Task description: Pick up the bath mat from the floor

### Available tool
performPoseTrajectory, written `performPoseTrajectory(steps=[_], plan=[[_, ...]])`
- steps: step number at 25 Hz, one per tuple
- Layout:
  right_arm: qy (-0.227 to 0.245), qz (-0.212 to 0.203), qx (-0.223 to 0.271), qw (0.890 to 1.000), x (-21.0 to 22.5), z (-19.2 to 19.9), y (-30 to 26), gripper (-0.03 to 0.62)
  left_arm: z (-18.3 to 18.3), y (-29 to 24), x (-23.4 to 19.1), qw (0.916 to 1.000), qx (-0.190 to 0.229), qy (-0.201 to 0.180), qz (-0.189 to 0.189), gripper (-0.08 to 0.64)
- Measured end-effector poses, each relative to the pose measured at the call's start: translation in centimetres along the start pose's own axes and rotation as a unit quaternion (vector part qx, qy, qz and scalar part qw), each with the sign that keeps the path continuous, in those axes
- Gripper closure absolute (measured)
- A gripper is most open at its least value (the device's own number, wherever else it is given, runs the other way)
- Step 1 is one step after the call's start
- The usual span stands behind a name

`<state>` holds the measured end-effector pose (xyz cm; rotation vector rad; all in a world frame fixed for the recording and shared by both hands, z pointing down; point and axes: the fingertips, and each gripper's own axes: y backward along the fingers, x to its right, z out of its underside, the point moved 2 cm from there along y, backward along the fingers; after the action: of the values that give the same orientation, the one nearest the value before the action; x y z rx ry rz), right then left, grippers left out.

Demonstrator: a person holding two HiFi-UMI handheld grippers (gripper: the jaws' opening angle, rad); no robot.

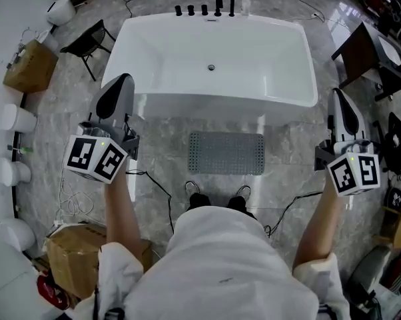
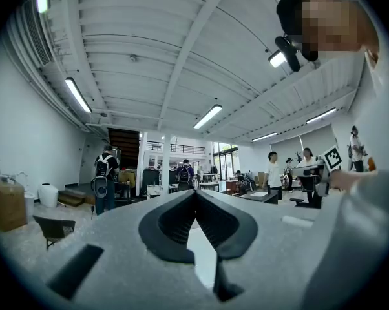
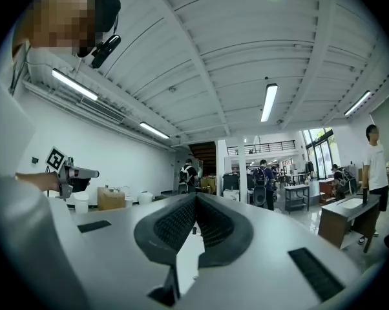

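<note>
The grey perforated bath mat lies flat on the marble floor, just in front of the white bathtub and ahead of the person's shoes. My left gripper is held up at the left, well apart from the mat, its jaws shut with nothing between them. My right gripper is raised at the right, also shut and empty. In the left gripper view the left gripper points level across the hall, tips pressed together. In the right gripper view the right gripper does the same. Neither gripper view shows the mat.
A cardboard box stands at the person's left side. A black folding chair and a brown box sit left of the tub, and a dark table right of it. Cables trail over the floor beside the mat.
</note>
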<state>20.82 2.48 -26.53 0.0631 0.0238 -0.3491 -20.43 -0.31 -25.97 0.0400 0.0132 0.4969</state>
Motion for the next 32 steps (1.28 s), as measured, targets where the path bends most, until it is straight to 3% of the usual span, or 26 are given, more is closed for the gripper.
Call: performPoseTrajectory(steps=[9, 16, 25, 29, 32], plan=[[-0.008, -0.009, -0.049, 0.999, -0.3, 4.9, -0.9, 0.584, 3.5, -0.7, -0.4, 0.9997, -0.026, -0.005, -0.001, 0.548], [-0.038, 0.004, -0.095, 0.995, 0.6, 11.5, -1.5, 0.584, 9.2, -1.5, -0.7, 0.9975, -0.067, 0.019, 0.005, 0.548], [-0.029, -0.047, -0.204, 0.977, -1.6, 26.9, -1.5, 0.583, 22.8, -1.8, -0.9, 0.9890, -0.139, 0.050, 0.006, 0.548], [-0.054, -0.044, -0.247, 0.966, -1.8, 35.0, -0.5, 0.583, 30.9, -1.1, -1.6, 0.9843, -0.164, 0.062, -0.022, 0.548], [-0.067, -0.034, -0.280, 0.957, -1.4, 41.6, 0.3, 0.583, 38.3, -0.4, -1.7, 0.9777, -0.193, 0.081, -0.022, 0.548]])
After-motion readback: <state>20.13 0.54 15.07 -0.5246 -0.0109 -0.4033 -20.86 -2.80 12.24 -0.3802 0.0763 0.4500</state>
